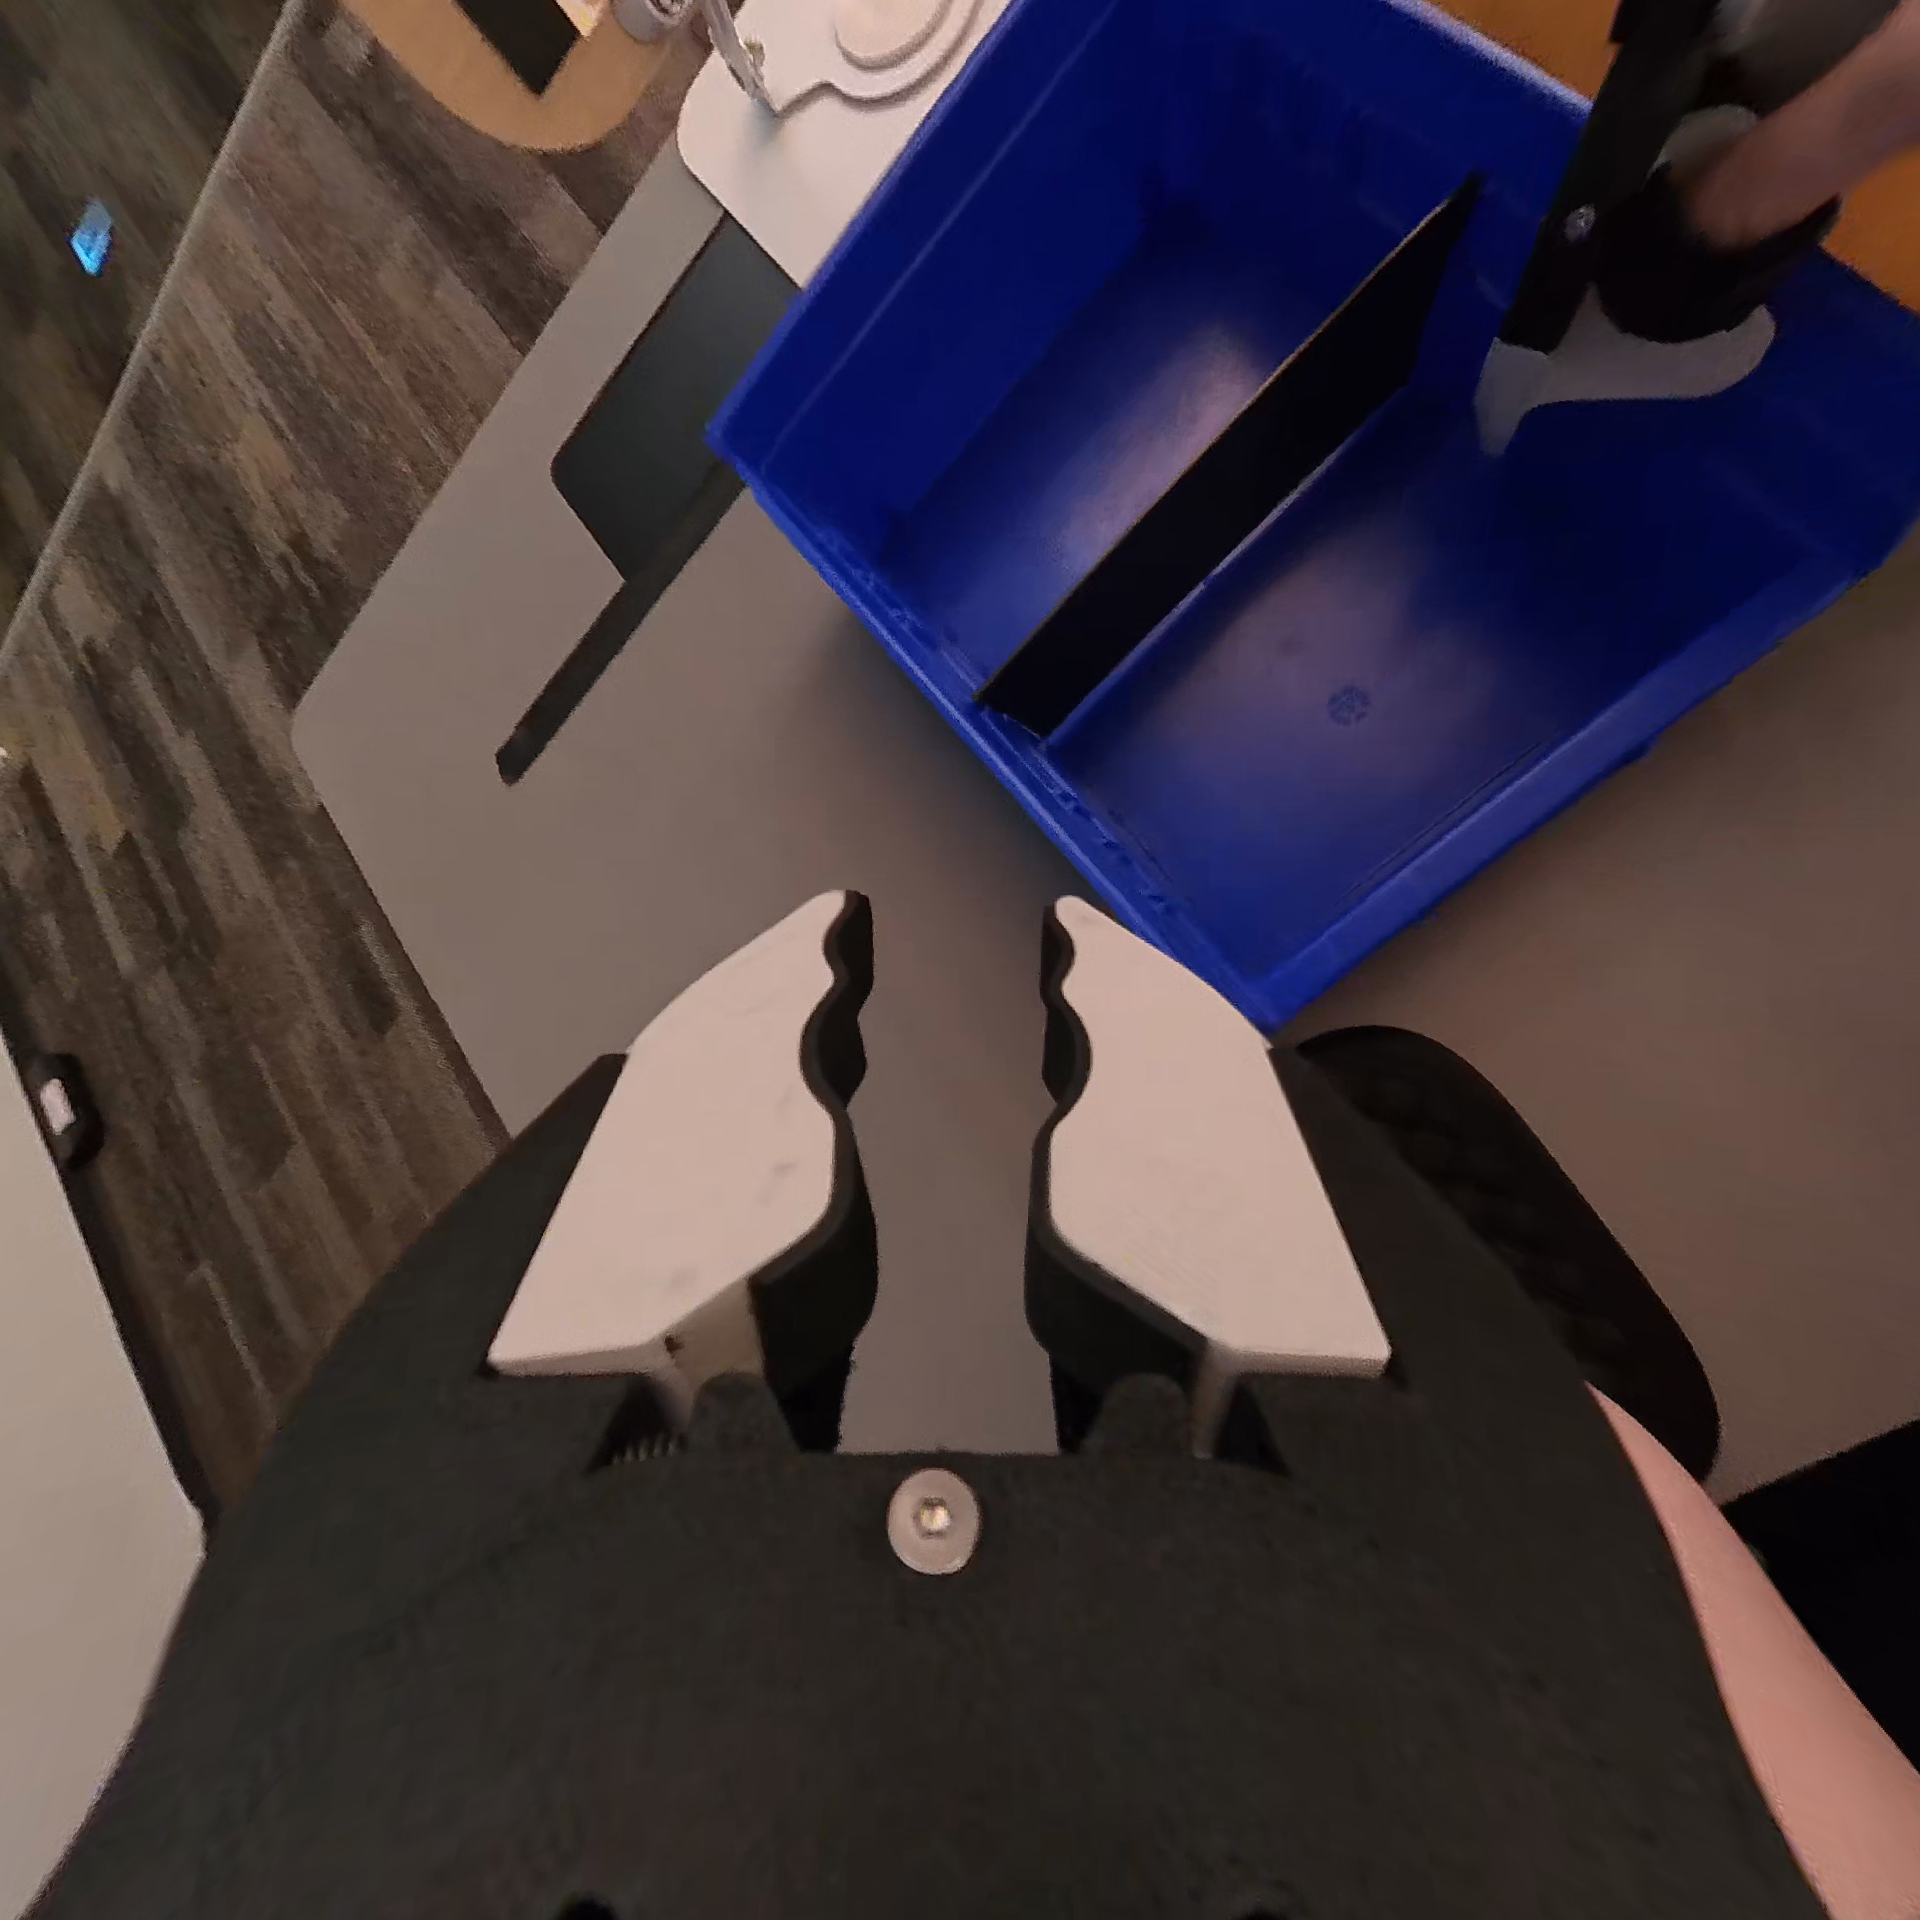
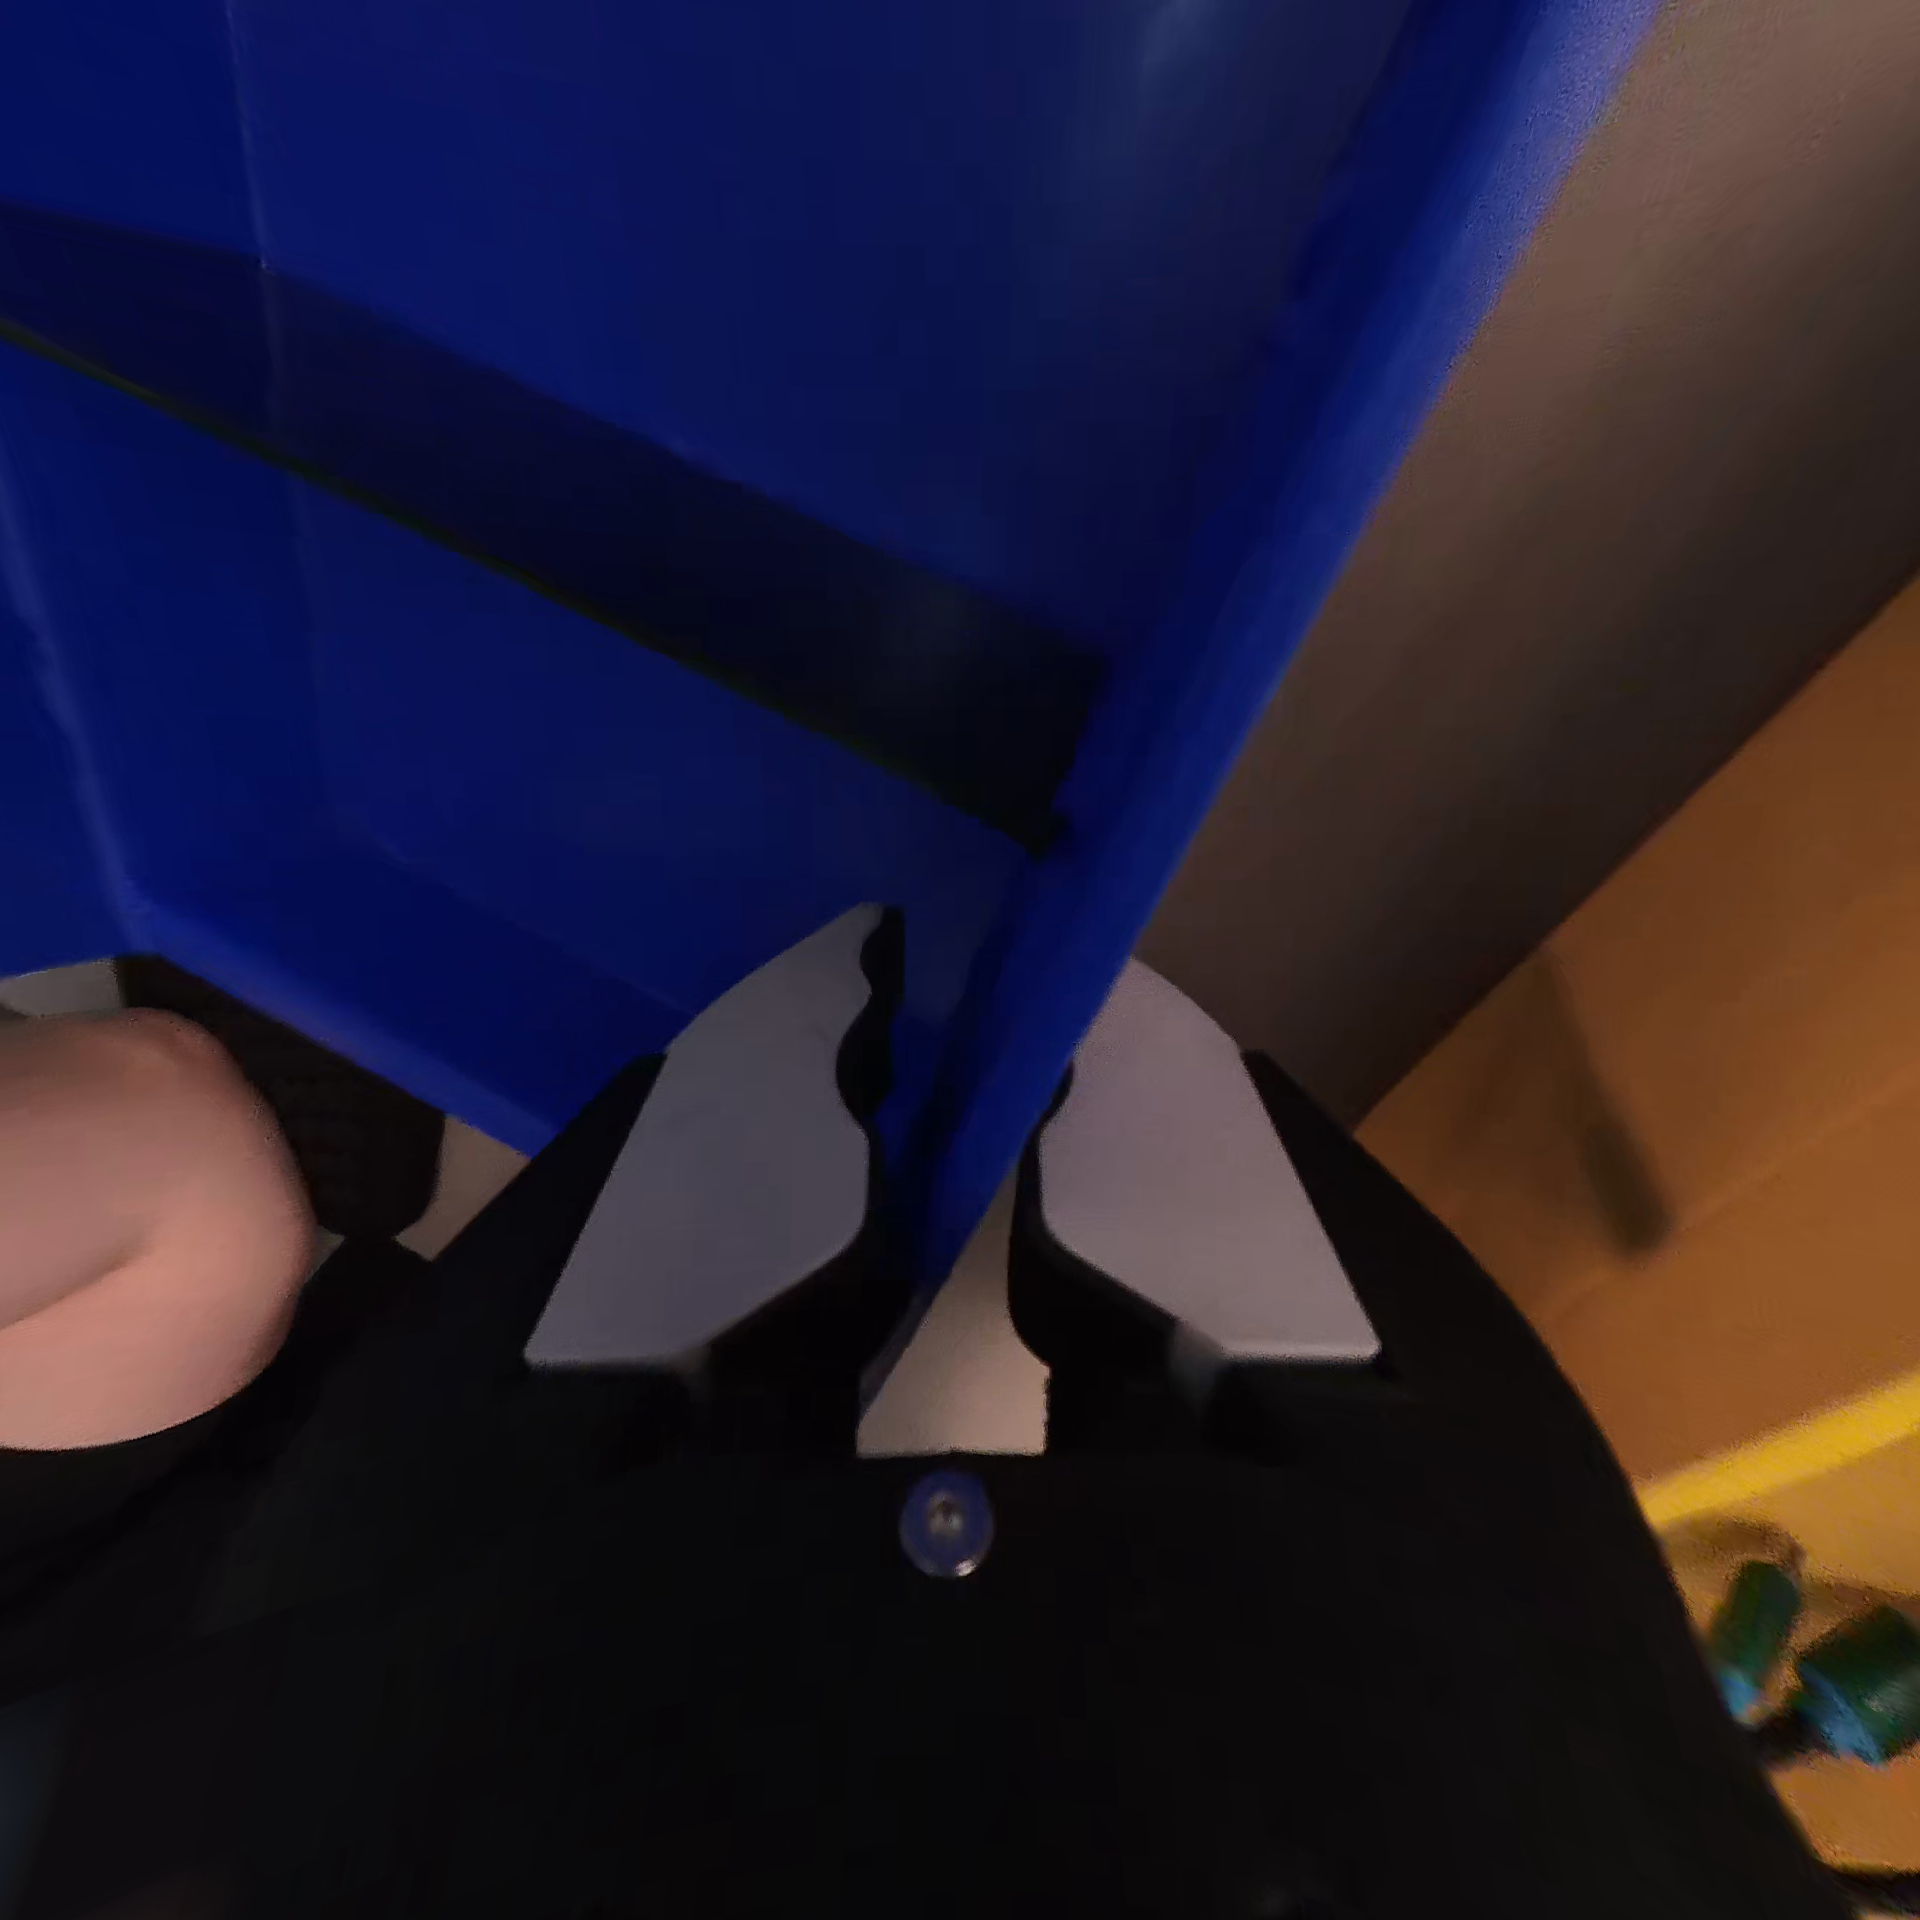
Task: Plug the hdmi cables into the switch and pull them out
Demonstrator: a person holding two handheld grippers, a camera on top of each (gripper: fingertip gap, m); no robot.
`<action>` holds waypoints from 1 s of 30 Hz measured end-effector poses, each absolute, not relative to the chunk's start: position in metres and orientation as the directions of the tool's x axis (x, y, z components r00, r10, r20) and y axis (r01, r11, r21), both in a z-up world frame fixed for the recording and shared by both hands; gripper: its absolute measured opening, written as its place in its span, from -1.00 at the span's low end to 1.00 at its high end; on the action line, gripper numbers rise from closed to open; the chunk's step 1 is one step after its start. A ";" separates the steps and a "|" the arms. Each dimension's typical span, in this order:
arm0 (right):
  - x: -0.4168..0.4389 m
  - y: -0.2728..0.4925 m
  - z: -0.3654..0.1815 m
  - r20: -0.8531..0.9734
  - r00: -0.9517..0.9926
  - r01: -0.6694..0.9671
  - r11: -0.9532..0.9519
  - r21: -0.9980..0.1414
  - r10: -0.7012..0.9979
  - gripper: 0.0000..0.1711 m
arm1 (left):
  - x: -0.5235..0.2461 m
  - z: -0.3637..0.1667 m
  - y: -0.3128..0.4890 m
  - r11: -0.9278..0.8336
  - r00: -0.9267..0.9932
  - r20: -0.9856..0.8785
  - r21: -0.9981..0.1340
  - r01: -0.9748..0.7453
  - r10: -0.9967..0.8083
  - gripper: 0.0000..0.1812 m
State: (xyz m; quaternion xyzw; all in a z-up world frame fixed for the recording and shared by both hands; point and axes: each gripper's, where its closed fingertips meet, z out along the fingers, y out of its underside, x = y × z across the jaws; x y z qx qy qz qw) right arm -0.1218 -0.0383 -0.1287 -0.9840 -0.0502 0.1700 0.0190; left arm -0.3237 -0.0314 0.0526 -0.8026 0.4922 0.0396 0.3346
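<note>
No HDMI cable or switch shows in either view. A blue bin point(image 1: 1122, 862) with a black divider point(image 1: 1226, 488) stands on the grey table, both compartments empty. My left gripper point(image 1: 956, 914) is open and empty, hovering over the table just in front of the bin's near corner. My right gripper point(image 2: 1003, 940) straddles the bin's wall point(image 2: 1195, 623), one finger inside and one outside, closed on it. In the left wrist view it shows at the bin's far right wall, with one white finger point(image 1: 1507, 395) inside the bin.
The grey table point(image 1: 675, 831) ends at the left over patterned carpet point(image 1: 208, 520). A flat black slab point(image 1: 665, 436) lies left of the bin. White shaped parts point(image 1: 831, 104) lie at the far end. A wooden surface point(image 2: 1662, 1039) and green-blue items point(image 2: 1829, 1683) lie right of the bin.
</note>
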 end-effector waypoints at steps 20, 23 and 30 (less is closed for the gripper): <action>-0.012 -0.035 0.098 -0.482 0.851 0.027 -0.934 -0.357 0.209 -0.93 | -0.373 0.198 -0.070 -0.017 0.796 0.002 -1.000 -0.010 -0.606 -0.38; 0.081 -0.065 0.110 -0.407 0.909 -0.062 -0.936 -0.347 0.091 -0.93 | -0.326 0.183 -0.057 -0.098 0.661 0.022 -0.992 -0.078 -0.750 -0.30; 0.276 -0.170 0.068 -0.149 0.947 -0.316 -0.912 -0.261 -0.286 -0.93 | -0.162 0.071 0.012 -0.447 0.492 0.256 -0.834 -0.323 -0.832 -0.12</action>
